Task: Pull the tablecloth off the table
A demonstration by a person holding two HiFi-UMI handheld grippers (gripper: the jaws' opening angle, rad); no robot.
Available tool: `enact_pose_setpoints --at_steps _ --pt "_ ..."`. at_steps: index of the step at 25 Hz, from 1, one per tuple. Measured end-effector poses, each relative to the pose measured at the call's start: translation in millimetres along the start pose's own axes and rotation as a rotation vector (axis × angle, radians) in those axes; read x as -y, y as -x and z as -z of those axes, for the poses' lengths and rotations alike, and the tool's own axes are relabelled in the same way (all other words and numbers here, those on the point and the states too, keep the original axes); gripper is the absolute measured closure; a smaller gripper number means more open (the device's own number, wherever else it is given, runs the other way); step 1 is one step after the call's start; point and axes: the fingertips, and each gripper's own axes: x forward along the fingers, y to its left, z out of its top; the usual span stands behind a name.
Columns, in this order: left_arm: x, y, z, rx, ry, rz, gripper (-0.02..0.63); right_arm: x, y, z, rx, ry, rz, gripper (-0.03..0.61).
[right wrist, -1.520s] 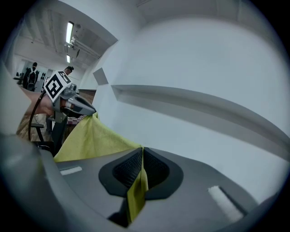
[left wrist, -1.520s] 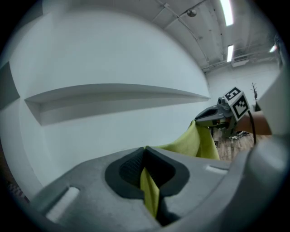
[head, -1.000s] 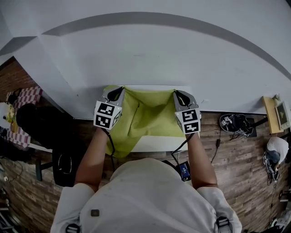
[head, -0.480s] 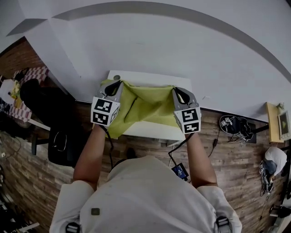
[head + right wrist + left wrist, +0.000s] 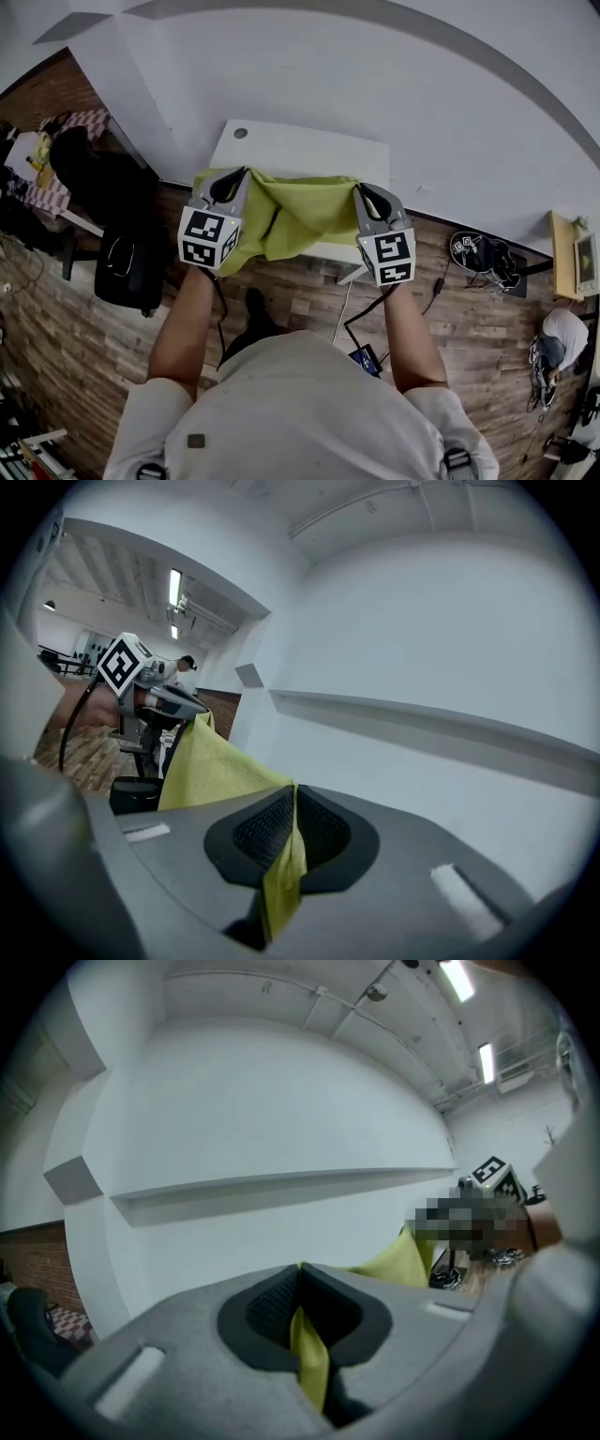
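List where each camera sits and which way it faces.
Head view: on the head, facing steeply down at table, tablecloth; shows arms, torso, left gripper, right gripper.
Left gripper view: on left gripper, facing wall along jaws shut on tablecloth.
Right gripper view: on right gripper, likewise.
Shared: each gripper view shows the other gripper.

Tablecloth (image 5: 281,874) in closed hand-held gripper (image 5: 293,832)

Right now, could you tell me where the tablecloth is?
In the head view, the green tablecloth is stretched between the left claw and right claw, over the white table's near edge.
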Motion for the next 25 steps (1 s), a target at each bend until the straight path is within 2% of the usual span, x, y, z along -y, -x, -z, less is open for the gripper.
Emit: enact_pose_setpoints --at_steps 7,14,19,25 --pt "25.4 37.8 -8.4 0.024 0.008 0.015 0.607 -25.4 42.3 -9.2 0.048 -0.026 -0.01 0.558" --pt "29.7 80.9 -13.4 0.063 -0.006 0.057 0.607 -54.5 77.2 -23.9 0.063 -0.035 0.05 0.558" --pt "33.0 134.9 -13.0 0.094 -0.001 0.088 0.607 -91.9 113.8 -36.1 0.061 -0.042 0.09 0.558" --pt "35.0 216.5 0.8 0.11 -0.007 0.141 0.607 -159.0 157.1 -51.1 0.052 -0.051 0.137 0.558"
